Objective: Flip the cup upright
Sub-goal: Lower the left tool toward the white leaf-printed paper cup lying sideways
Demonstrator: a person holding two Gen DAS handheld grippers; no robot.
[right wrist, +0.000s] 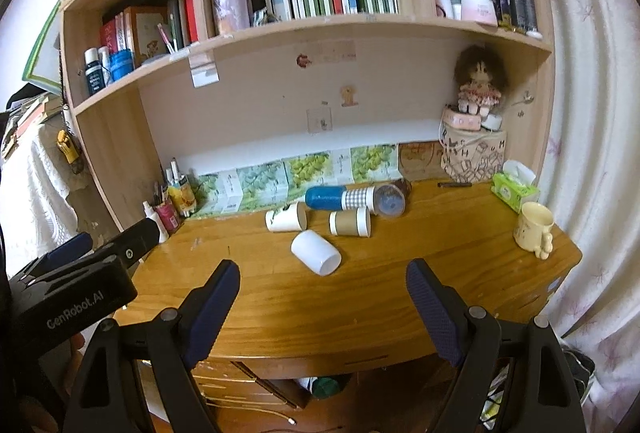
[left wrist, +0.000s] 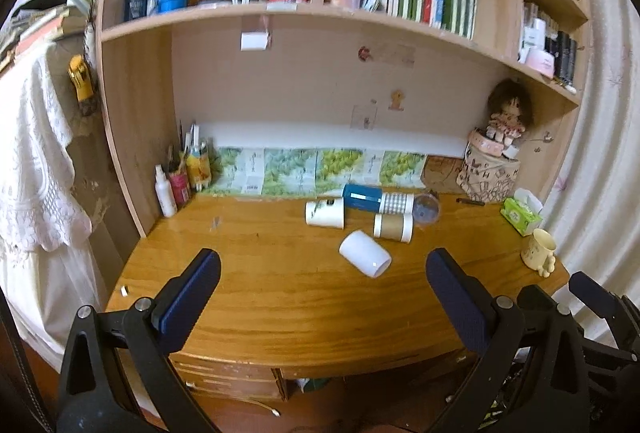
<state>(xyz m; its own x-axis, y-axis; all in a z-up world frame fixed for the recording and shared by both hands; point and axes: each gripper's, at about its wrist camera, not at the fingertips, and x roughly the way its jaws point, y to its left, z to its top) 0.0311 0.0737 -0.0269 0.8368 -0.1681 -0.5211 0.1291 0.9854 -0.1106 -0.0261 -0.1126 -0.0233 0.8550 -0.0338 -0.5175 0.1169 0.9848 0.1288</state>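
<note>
Several cups lie on their sides on the wooden desk (left wrist: 280, 297). A plain white cup (left wrist: 365, 254) lies nearest, mouth toward the front right; it also shows in the right wrist view (right wrist: 316, 252). Behind it lie a white paper cup (left wrist: 325, 212), a brown-sleeved cup (left wrist: 393, 227), a blue cup (left wrist: 362, 196), a checked cup (left wrist: 397, 203) and a clear cup (left wrist: 426, 208). My left gripper (left wrist: 322, 273) is open and empty, short of the white cup. My right gripper (right wrist: 322, 283) is open and empty, just in front of the white cup.
A cream mug (left wrist: 540, 251) stands upright at the desk's right edge, beside a green tissue pack (left wrist: 521, 215). Bottles and pens (left wrist: 182, 177) stand at the back left. A patterned box with a doll (left wrist: 490, 173) sits at the back right. Bookshelves hang above.
</note>
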